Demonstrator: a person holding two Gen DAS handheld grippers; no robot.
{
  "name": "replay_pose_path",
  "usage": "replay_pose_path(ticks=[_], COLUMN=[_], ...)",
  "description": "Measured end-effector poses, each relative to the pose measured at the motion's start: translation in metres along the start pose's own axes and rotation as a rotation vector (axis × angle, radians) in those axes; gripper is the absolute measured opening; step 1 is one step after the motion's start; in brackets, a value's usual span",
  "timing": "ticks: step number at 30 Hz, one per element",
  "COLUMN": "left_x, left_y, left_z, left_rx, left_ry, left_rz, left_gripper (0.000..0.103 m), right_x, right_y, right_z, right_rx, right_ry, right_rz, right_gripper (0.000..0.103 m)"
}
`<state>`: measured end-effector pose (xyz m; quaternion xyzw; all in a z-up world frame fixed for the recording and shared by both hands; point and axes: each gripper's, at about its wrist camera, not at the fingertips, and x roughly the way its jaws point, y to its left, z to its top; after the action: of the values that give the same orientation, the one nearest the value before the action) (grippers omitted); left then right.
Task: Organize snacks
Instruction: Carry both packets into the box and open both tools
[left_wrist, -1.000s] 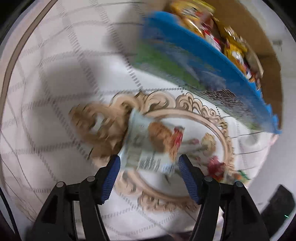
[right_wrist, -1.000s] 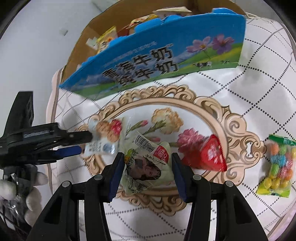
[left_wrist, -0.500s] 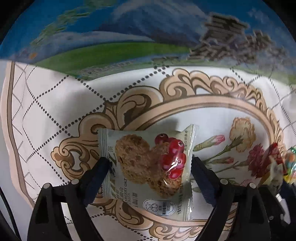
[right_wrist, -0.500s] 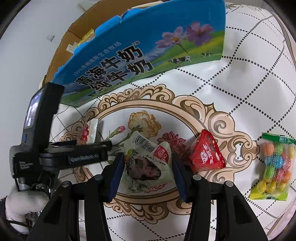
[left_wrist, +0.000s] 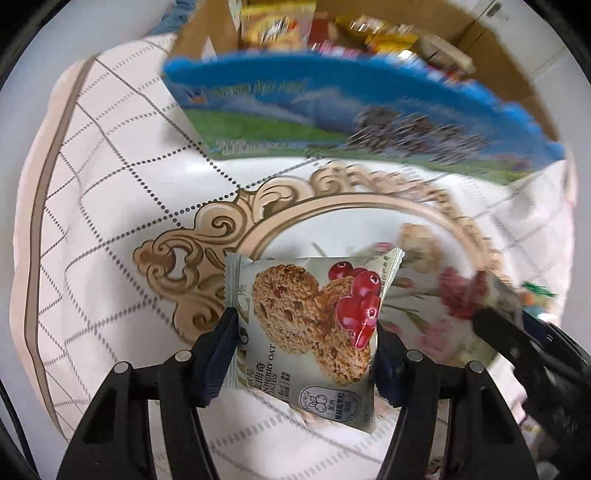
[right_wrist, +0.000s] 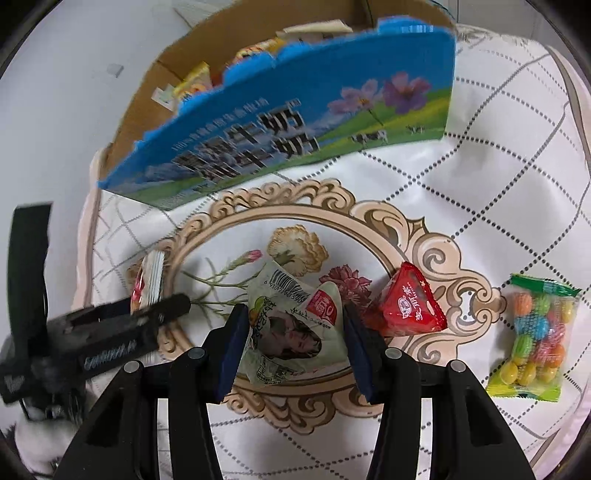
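My left gripper (left_wrist: 304, 345) is shut on a cranberry oat cookie packet (left_wrist: 306, 325) and holds it above the patterned cloth (left_wrist: 122, 206). My right gripper (right_wrist: 293, 341) is shut on a pale green snack packet (right_wrist: 291, 325) with a barcode. The left gripper (right_wrist: 110, 336) with the cookie packet (right_wrist: 149, 280) edge-on also shows at the left of the right wrist view. The blue-fronted cardboard box (right_wrist: 288, 125) with several snacks inside stands beyond both grippers; it also shows in the left wrist view (left_wrist: 332, 114).
A red triangular packet (right_wrist: 410, 306) lies just right of my right gripper. A bag of coloured candies (right_wrist: 535, 336) lies farther right on the cloth. The cloth's edge runs along the left (left_wrist: 37, 229).
My left gripper has lifted and tilted back with the cookie packet, so the open box top now shows. My right gripper still holds the green packet and has shifted slightly.
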<state>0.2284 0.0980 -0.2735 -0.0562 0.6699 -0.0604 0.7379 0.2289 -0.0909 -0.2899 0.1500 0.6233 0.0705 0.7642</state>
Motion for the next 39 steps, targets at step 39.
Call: replay_pose_path(ticks=[39], left_x=[0.001], left_y=[-0.04], left_z=[0.279], left_rx=[-0.005], left_ry=[-0.03], left_rz=[-0.025], left_gripper=[0.092], right_x=[-0.014], right_y=[-0.014], right_z=[0.297], right_rx=[-0.062], right_ry=[-0.045], right_rz=[-0.318], right_gripper=[0.091])
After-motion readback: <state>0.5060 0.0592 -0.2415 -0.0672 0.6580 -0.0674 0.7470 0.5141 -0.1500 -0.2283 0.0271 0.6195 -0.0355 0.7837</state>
